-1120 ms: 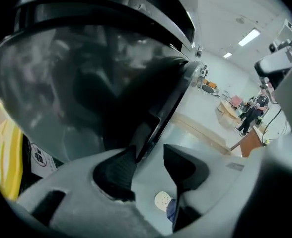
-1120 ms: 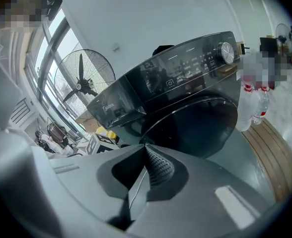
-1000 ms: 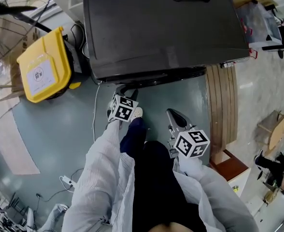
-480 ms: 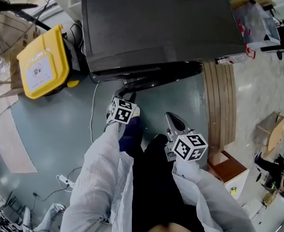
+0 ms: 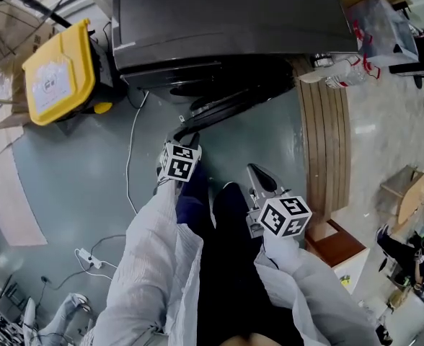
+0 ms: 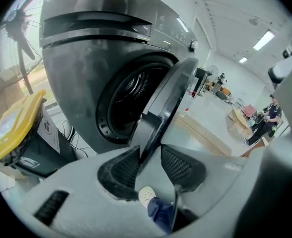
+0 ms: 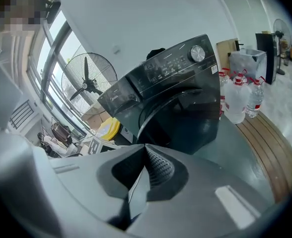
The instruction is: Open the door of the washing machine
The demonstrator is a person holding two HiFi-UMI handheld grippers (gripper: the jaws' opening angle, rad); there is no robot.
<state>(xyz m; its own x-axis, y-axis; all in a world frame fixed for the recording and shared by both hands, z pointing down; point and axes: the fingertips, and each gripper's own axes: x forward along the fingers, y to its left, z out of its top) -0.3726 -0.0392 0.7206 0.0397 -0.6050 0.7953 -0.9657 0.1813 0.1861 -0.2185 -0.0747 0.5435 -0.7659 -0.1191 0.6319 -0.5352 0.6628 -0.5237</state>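
While your left gripper [image 5: 186, 135] closes its jaws on the free edge of the door [image 6: 171, 98], the door stands ajar from the washing machine [image 6: 81, 68], apparently hinged on the right. Your right gripper [image 5: 254, 169], jaws pressed together and empty, hangs farther off.

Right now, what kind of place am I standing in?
Probably a workshop or test hall, not a home laundry: the washing machine stands on a grey floor beside a yellow-lidded bin, with a big pedestal fan nearby.
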